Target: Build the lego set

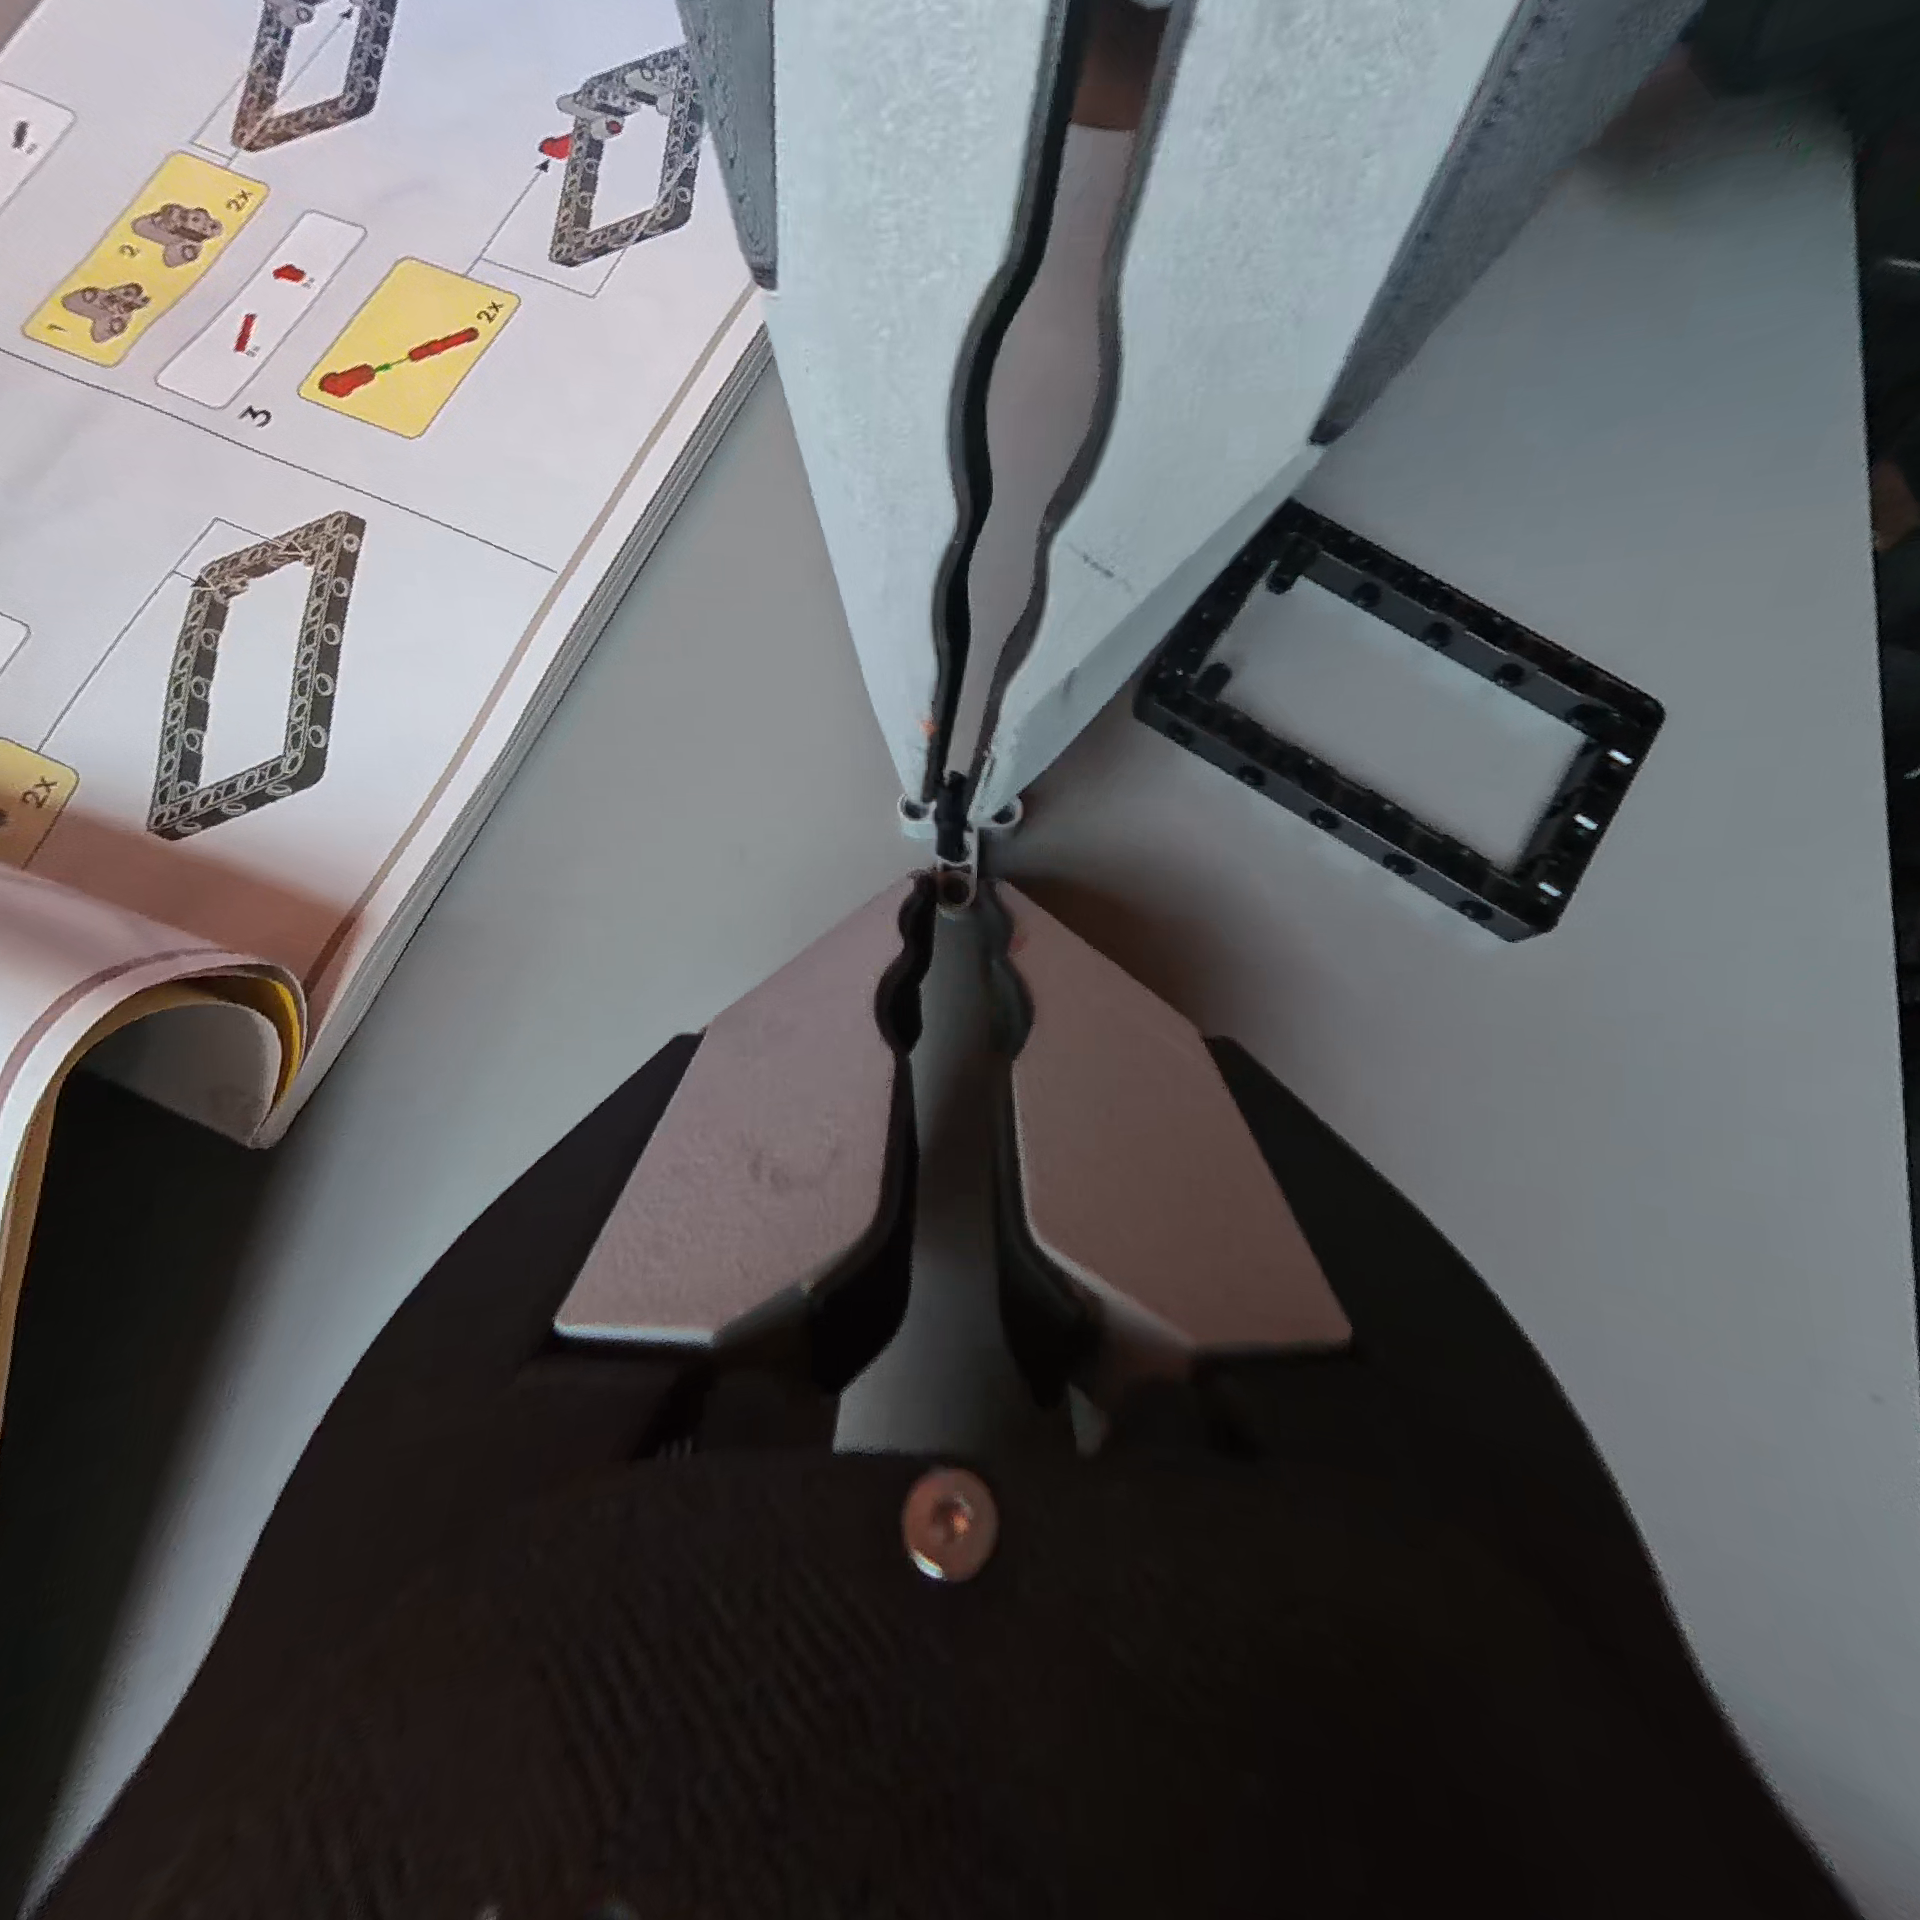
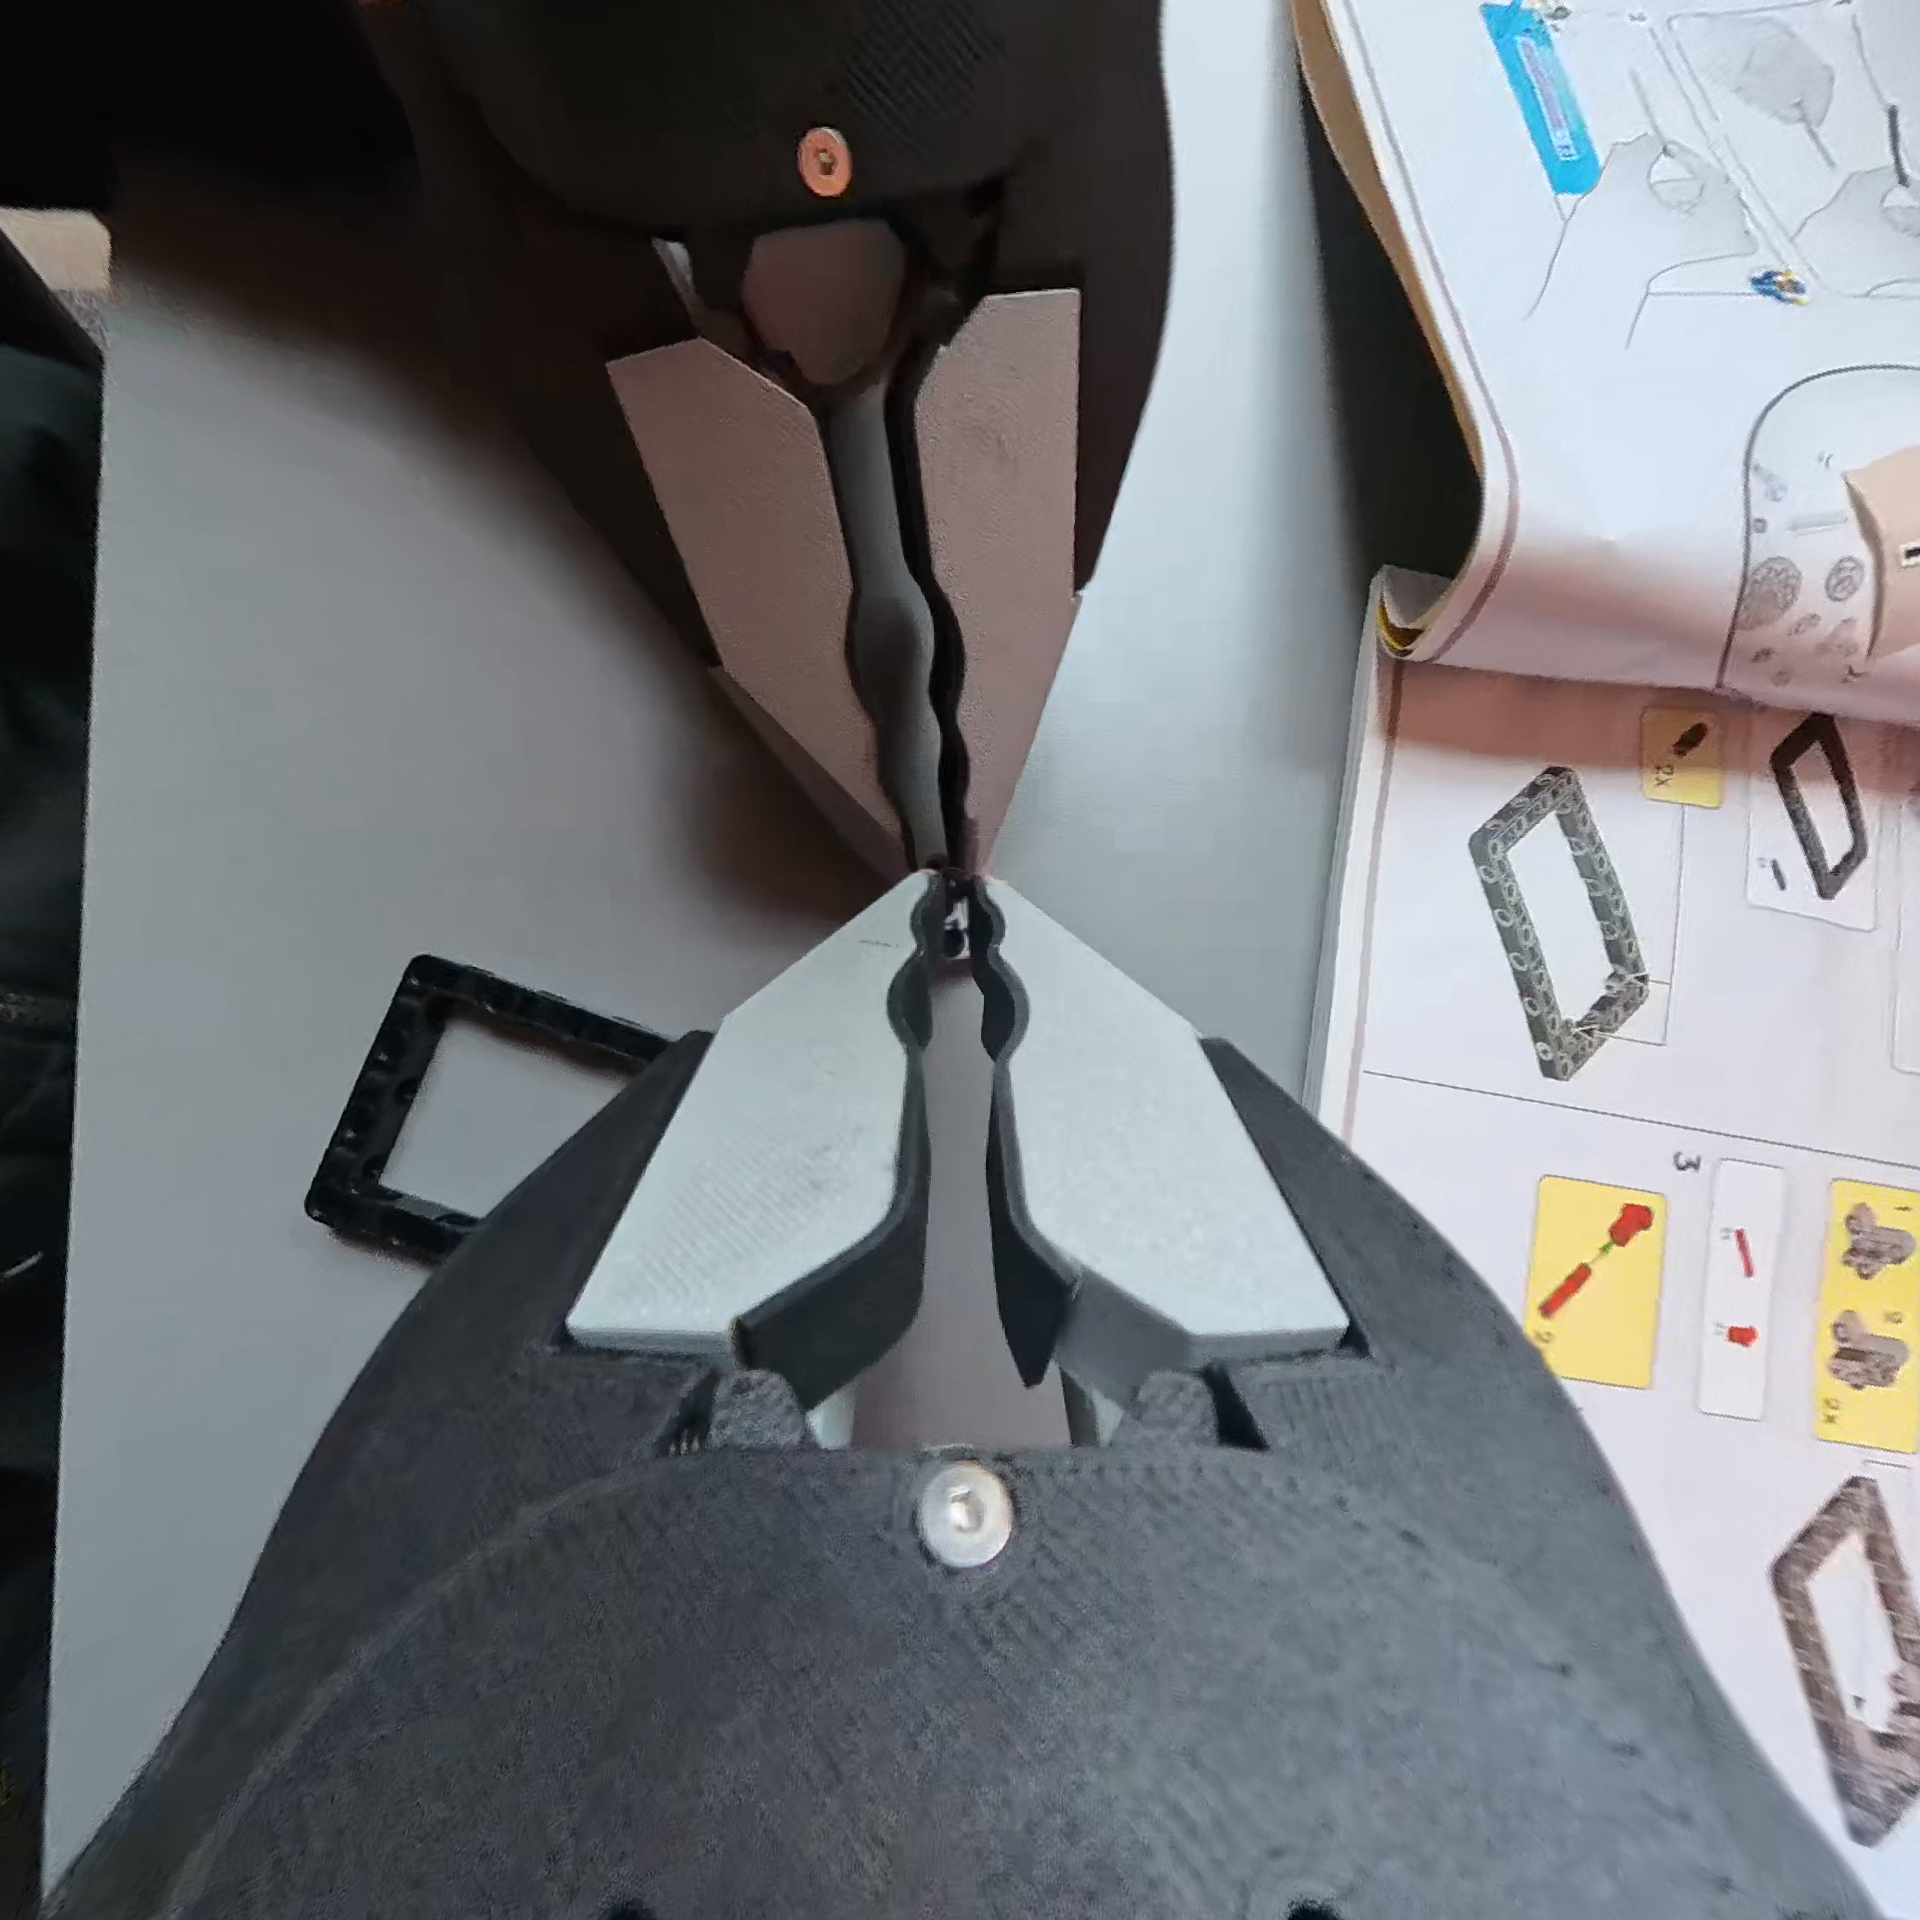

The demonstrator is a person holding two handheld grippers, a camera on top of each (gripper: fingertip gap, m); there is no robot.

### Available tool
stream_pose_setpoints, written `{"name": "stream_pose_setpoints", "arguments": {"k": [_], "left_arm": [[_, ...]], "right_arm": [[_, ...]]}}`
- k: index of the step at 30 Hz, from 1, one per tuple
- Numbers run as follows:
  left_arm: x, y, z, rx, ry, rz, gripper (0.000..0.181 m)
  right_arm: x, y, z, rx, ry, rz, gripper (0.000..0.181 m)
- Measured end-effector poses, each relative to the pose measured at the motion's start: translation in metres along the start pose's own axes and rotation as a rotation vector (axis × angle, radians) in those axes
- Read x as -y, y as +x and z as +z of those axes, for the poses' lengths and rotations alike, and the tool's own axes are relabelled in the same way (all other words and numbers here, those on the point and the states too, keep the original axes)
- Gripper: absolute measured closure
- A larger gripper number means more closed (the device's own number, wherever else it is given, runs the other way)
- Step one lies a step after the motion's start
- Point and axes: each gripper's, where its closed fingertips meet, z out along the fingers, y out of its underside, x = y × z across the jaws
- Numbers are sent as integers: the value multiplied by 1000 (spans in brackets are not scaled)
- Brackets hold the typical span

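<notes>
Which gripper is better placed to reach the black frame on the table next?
Right, probably. The black frame lies just beside the right gripper; the left gripper comes from the far side. Both hold small parts, so one must free first.

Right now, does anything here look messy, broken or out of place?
Nothing broken or spilled. The only untidy bit is the instruction booklet: its turned-back pages curl over the table edge. The black frame lies flat, unused.

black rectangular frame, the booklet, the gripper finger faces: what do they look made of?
Black rectangular frame with pin holes: hard moulded plastic, glossy; holes and edges catch highlights.
Open instruction booklet: thin paper, slight sheen; pages curl at the fold.
Pale grey finger faces of the right gripper: probably 3D-printed plastic, matte; fine layer lines show. Dark wavy pads look rubbery, uncertain.
</notes>
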Motion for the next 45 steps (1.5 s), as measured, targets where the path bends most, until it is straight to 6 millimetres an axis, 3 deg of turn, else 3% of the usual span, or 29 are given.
{"name": "stream_pose_setpoints", "arguments": {"k": [20,45], "left_arm": [[2,-2,2,-33,18,-22,176],[2,-2,3,-29,18,-20,176]], "right_arm": [[-10,2,5,-37,-259,-243,180],[-17,0,12,117,-276,-223,180]]}}
